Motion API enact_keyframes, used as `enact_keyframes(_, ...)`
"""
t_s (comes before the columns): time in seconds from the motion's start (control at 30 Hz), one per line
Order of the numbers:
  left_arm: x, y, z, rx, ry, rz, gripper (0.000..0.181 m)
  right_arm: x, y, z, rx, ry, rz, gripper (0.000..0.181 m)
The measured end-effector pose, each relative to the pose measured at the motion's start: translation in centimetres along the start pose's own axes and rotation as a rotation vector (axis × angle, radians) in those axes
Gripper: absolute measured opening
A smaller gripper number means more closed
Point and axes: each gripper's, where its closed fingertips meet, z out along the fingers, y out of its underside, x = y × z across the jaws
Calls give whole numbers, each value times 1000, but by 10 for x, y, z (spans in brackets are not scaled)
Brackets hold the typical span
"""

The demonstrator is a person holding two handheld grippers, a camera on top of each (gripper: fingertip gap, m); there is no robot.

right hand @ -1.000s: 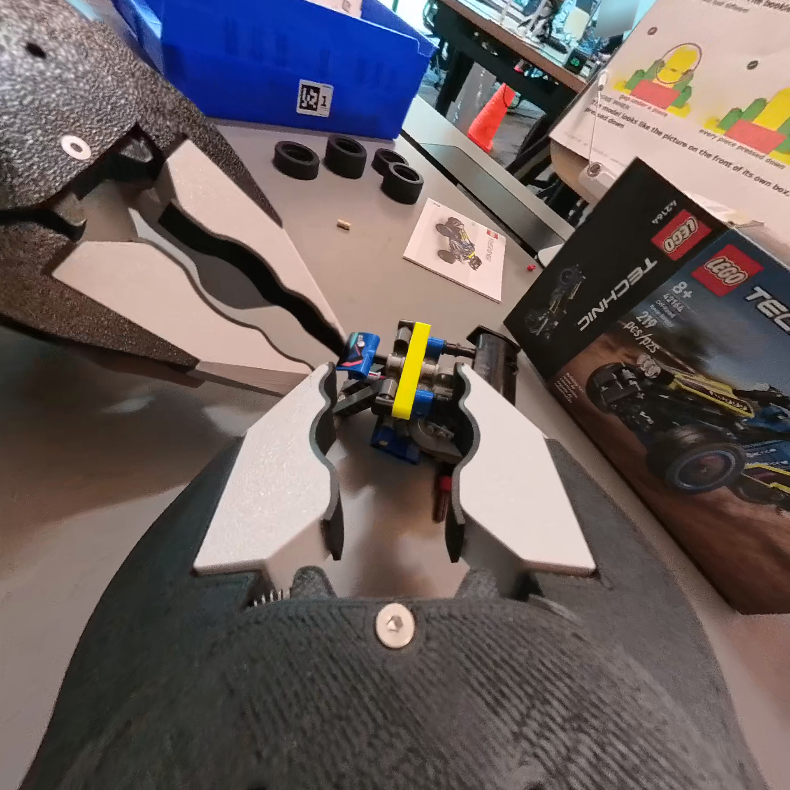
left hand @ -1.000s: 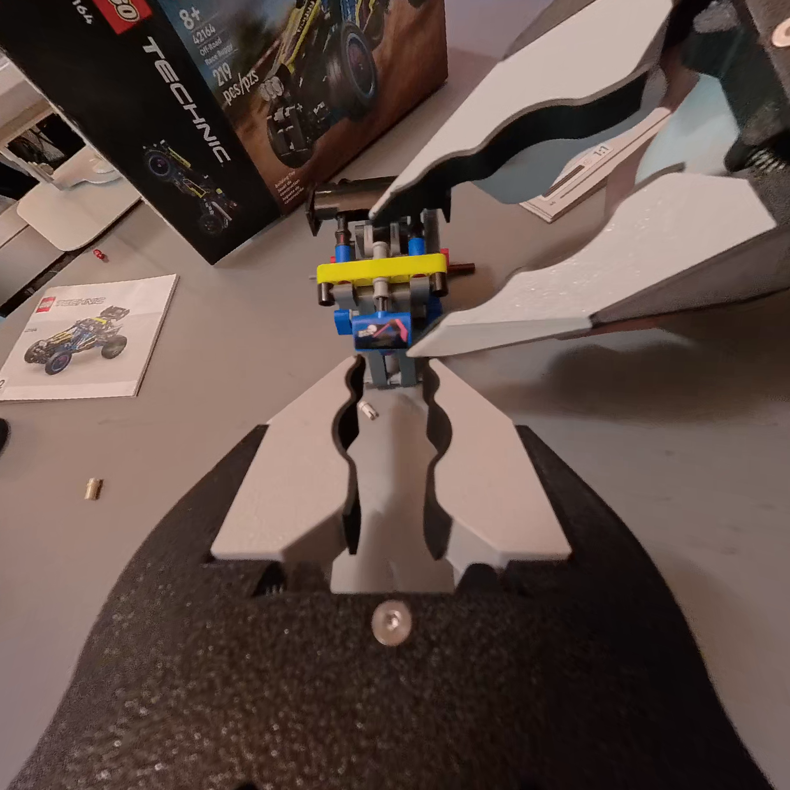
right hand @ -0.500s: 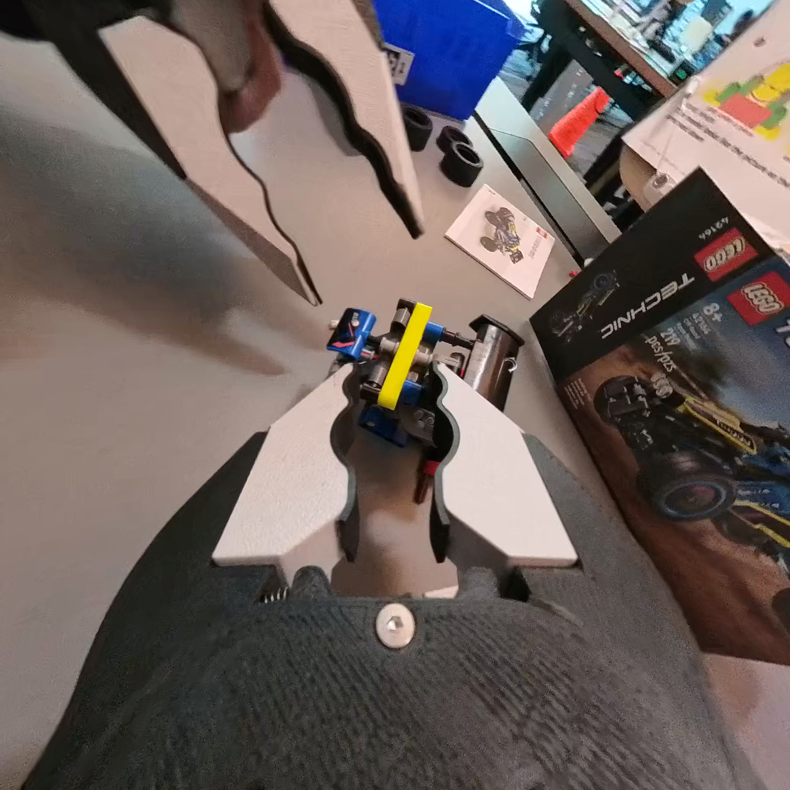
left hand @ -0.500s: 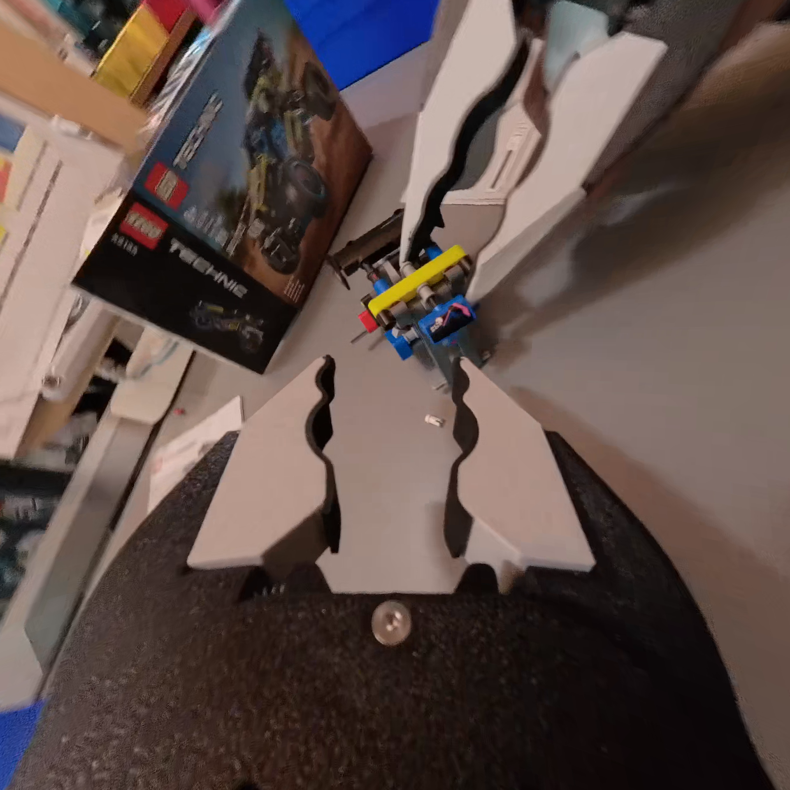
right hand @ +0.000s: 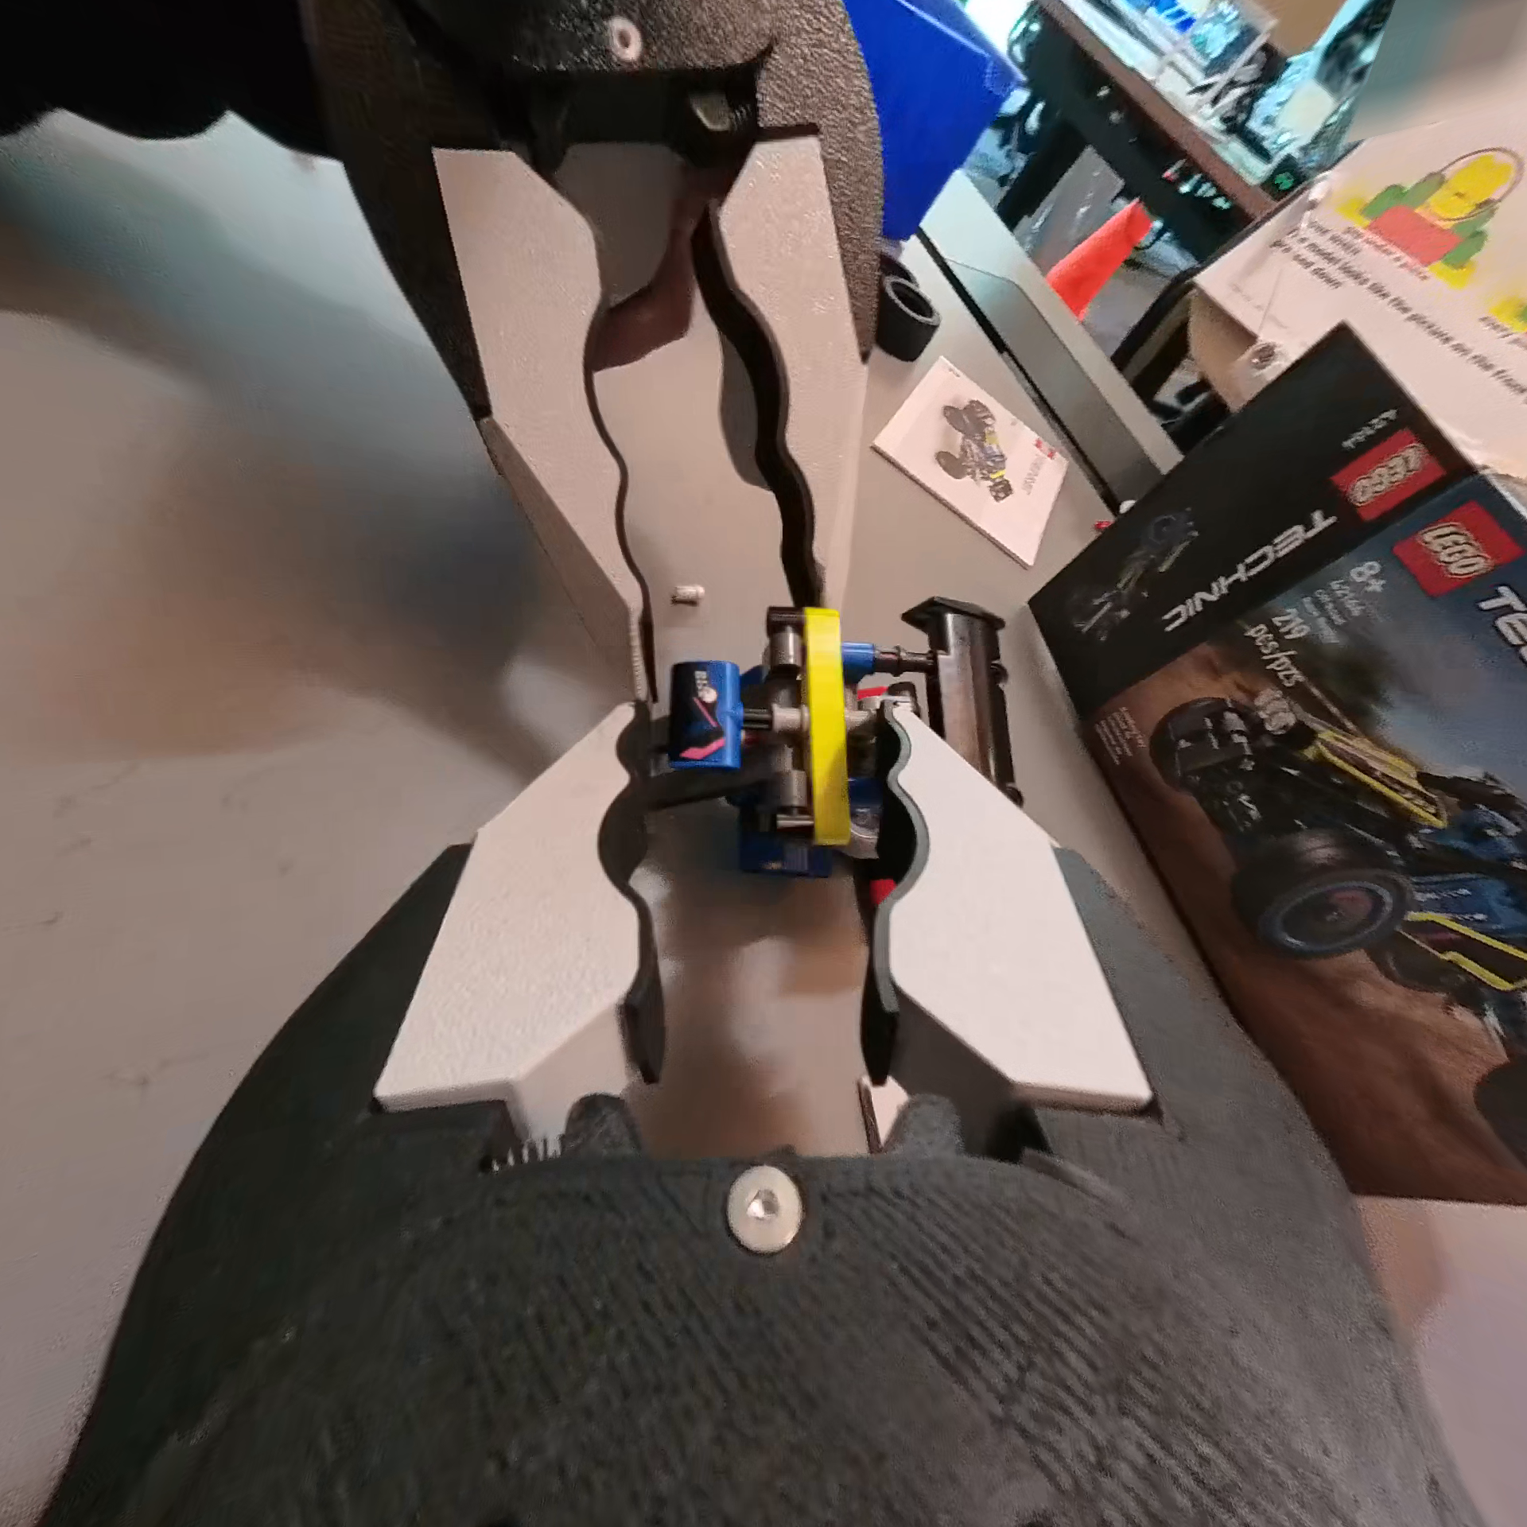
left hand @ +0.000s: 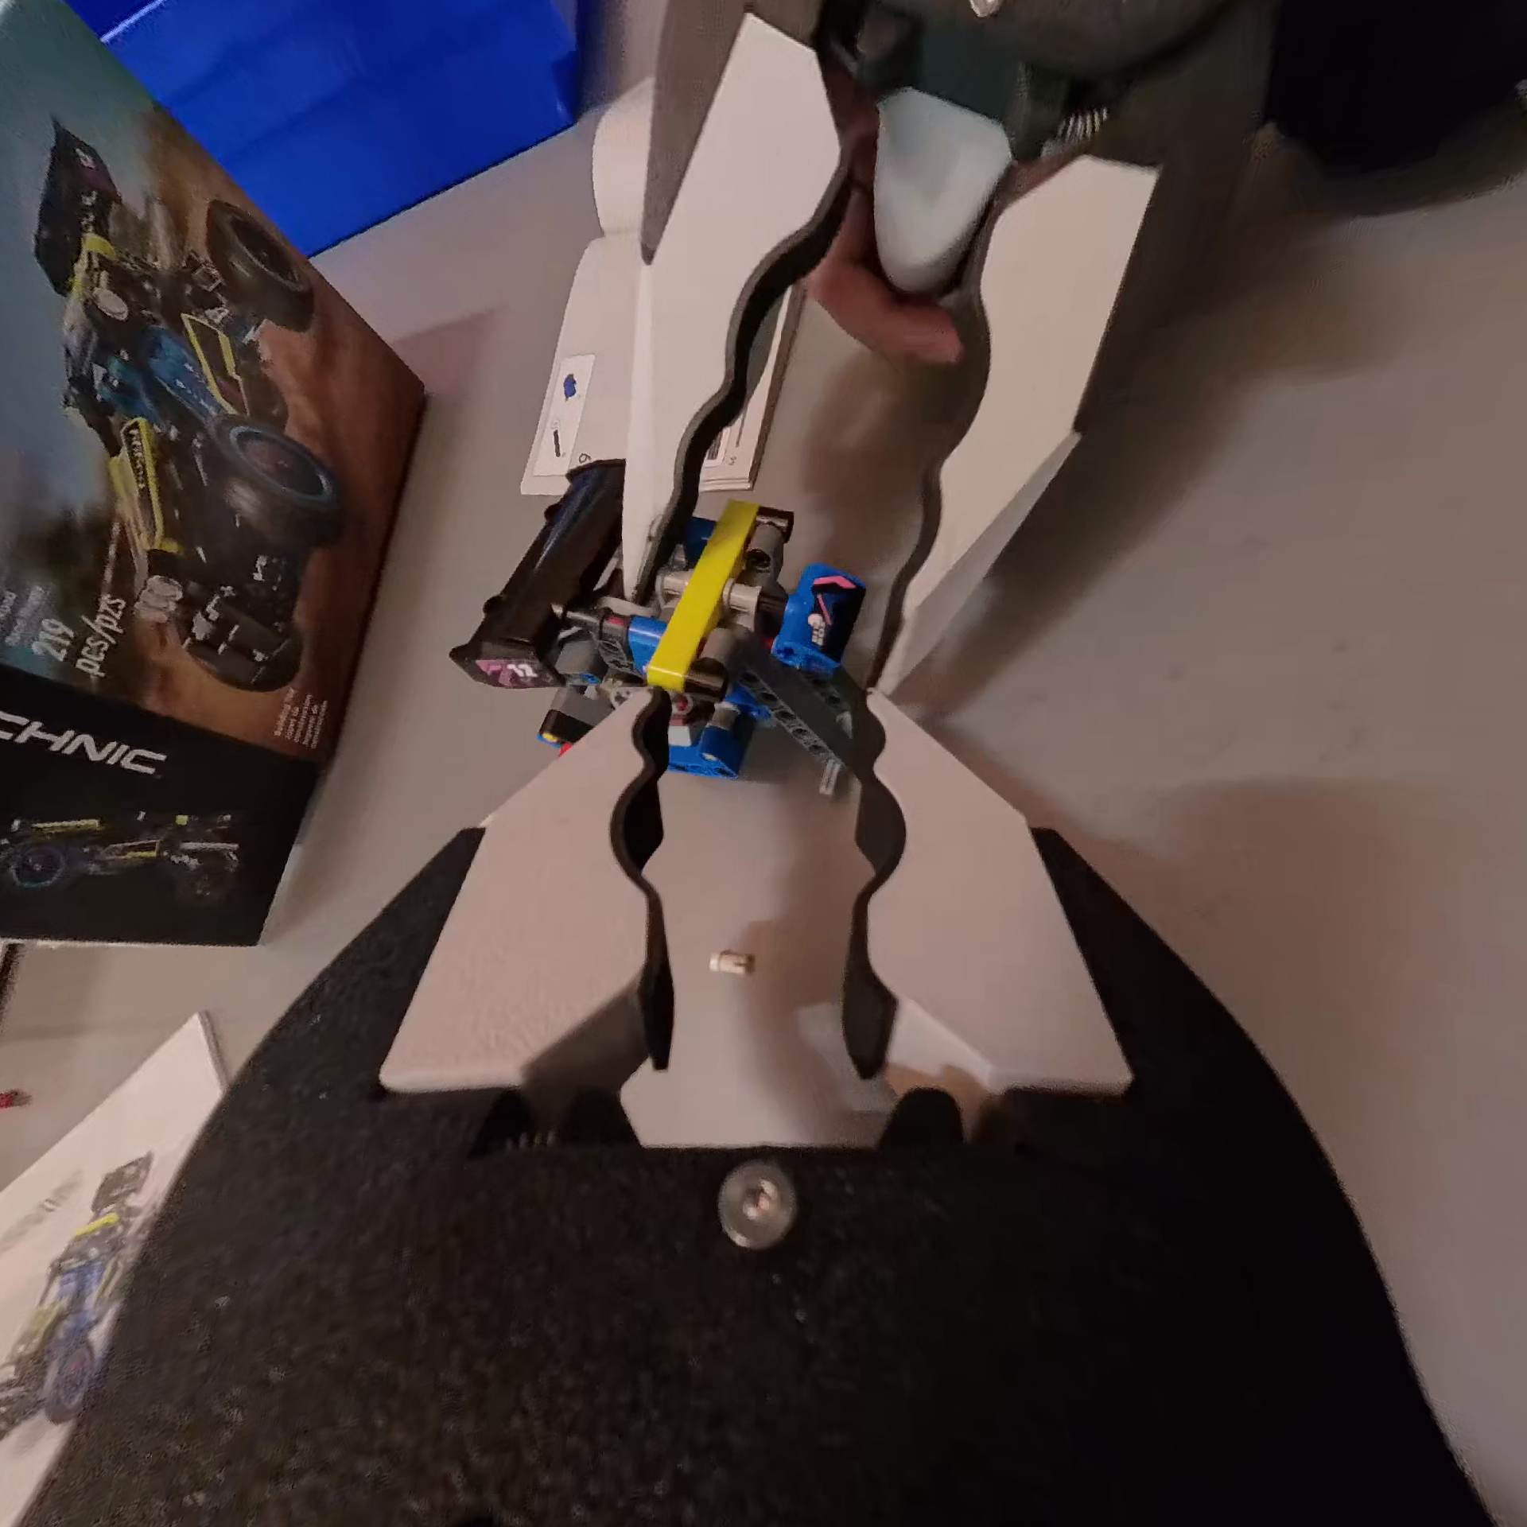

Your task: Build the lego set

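- Lego assembly [left hand: 702, 628] sits just beside the set box [left hand: 165, 496], between the two pairs of tongs that meet it from opposite ends. I cannot tell whether it rests on the worktop [right hand: 248, 826] or hangs just above it.
- Right tongs [right hand: 760, 727]: you have the tips bracketing the assembly across its width, one against the blue printed cylinder [right hand: 702, 715] side and the other against the grey parts on the box side of the yellow beam [right hand: 826, 735]. I read this as clamped on the assembly, probably to steady it.
- Left tongs [left hand: 756, 715]: the tips are at the assembly's near end, one by the yellow beam's end and one over the dark grey beam [left hand: 793, 694]. The gap is fairly wide. Contact looks likely, but I cannot tell whether you are gripping or only lined up.
- Judged reason for the opposed hold: one pair braces the assembly while the other presses or re-seats a part.
- Look of the assembly:
  - It is a compact knot of grey connectors and blue pins.
  - One yellow beam runs across it.
  - A black tube [right hand: 967, 702] sits on an axle at the box side.
  - The blue cylinder is on the side away from the box.
  - It is far from the buggy pictured on the box, so this is an early stage.
- Loose small pin [left hand: 731, 961] lies on the worktop, farther from the box than the assembly, between your left fingers.
- Booklet [right hand: 975, 463] lies flat past the box's black end, with a tyre [right hand: 905, 318] beyond it.
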Motion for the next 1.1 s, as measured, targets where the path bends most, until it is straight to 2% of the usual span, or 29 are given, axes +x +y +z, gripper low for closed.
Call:
enact_keyframes(0.1, 4, -3, 0, 11, -24, -6, 34, -3, -1, -5, 18, -31, 3, 48)
enact_keyframes(0.27, 4, -3, -1, 5, -50, -13, 48, -5, -9, -15, 77, -94, 67, 48)
enact_keyframes(0.53, 5, -9, -3, 33, -72, -52, 48, 4, -18, -25, 106, 31, -1, 48)
enact_keyframes(0.77, 4, -12, -5, 58, -125, -61, 52, 5, -3, -27, 80, 44, 81, 57)
enact_keyframes(1.1, 3, -17, 0, 60, -119, -49, 51, 3, -6, -24, 118, 26, 46, 50)
